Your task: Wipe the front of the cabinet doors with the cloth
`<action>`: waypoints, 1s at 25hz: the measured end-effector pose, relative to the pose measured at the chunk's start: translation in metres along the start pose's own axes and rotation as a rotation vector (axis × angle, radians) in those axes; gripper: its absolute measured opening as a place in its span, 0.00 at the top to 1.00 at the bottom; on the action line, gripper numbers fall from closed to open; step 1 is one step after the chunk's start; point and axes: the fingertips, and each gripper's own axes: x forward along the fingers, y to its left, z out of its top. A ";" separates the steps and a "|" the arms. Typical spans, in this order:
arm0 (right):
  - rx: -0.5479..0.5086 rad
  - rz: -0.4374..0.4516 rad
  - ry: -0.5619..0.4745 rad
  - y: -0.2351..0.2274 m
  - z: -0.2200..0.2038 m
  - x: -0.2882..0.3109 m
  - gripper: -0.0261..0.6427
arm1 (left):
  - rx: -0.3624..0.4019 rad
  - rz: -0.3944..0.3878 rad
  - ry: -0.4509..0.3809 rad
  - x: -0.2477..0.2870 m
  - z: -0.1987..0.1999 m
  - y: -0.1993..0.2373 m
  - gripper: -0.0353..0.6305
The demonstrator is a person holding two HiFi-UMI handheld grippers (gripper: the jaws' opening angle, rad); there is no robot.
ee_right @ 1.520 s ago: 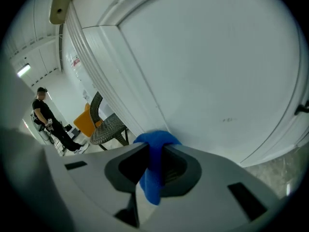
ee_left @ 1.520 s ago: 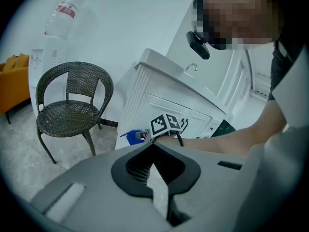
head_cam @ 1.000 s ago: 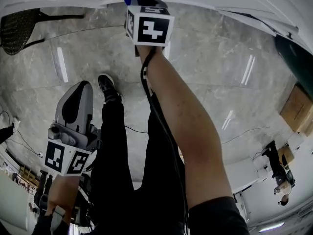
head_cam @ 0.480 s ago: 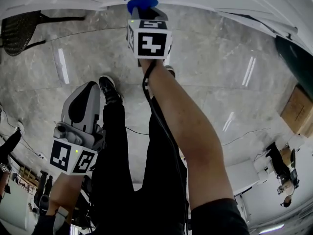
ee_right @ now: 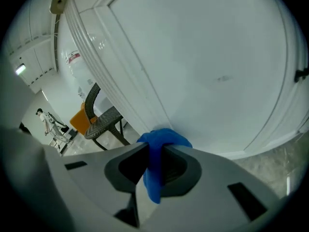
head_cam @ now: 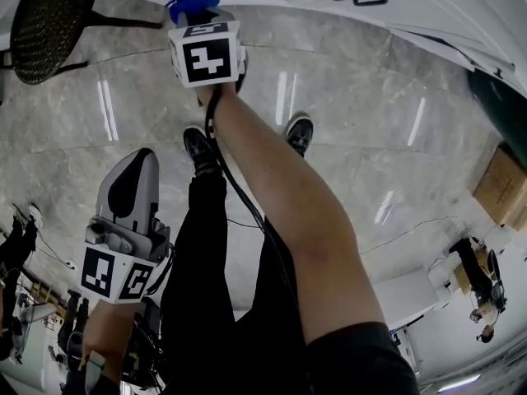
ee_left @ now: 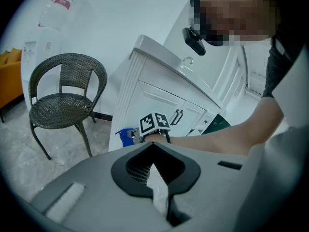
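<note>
Right gripper (ee_right: 154, 153): jaws clamped on blue cloth (ee_right: 163, 138). The wad is bunched just ahead of the tips and appears pressed to the low corner of the white cabinet door (ee_right: 207, 71).

Left gripper (ee_left: 161, 195): jaws closed, empty, well back from the door.

Risk: little cloth protrudes. A hard push could scrape the jaw tips on the paint, or the raised moulding could drag the cloth free.

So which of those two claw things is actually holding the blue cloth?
The right gripper, reaching out to the white cabinet door: the blue cloth is pinched in its jaws. The left gripper hangs back, jaws together on nothing.
</note>
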 end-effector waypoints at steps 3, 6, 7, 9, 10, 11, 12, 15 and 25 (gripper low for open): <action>-0.040 0.013 0.006 0.008 0.000 0.018 0.87 | 0.001 0.025 0.001 -0.011 -0.002 0.022 0.95; -0.092 0.009 0.014 -0.001 0.000 0.025 0.88 | 0.006 0.046 0.013 -0.014 -0.009 0.036 0.95; -0.087 0.012 0.013 -0.005 -0.001 0.025 0.88 | 0.008 0.053 0.017 -0.013 -0.012 0.038 0.95; -0.058 0.004 0.021 -0.019 -0.005 0.022 0.88 | 0.011 0.066 0.022 -0.010 -0.017 0.039 0.95; -0.047 -0.018 0.032 -0.031 -0.008 0.018 0.87 | 0.010 0.069 0.022 -0.007 -0.018 0.036 0.95; -0.045 -0.048 0.040 -0.045 -0.010 0.013 0.87 | 0.009 0.068 0.019 -0.004 -0.018 0.031 0.95; -0.052 -0.077 0.040 -0.059 -0.008 0.006 0.88 | 0.008 0.063 0.014 0.000 -0.017 0.026 0.95; -0.074 -0.109 0.031 -0.090 -0.003 -0.013 0.88 | 0.006 0.041 0.004 0.014 -0.014 0.003 0.95; -0.037 -0.208 0.063 -0.210 -0.021 -0.073 0.88 | 0.026 -0.023 0.020 0.073 -0.013 -0.079 0.95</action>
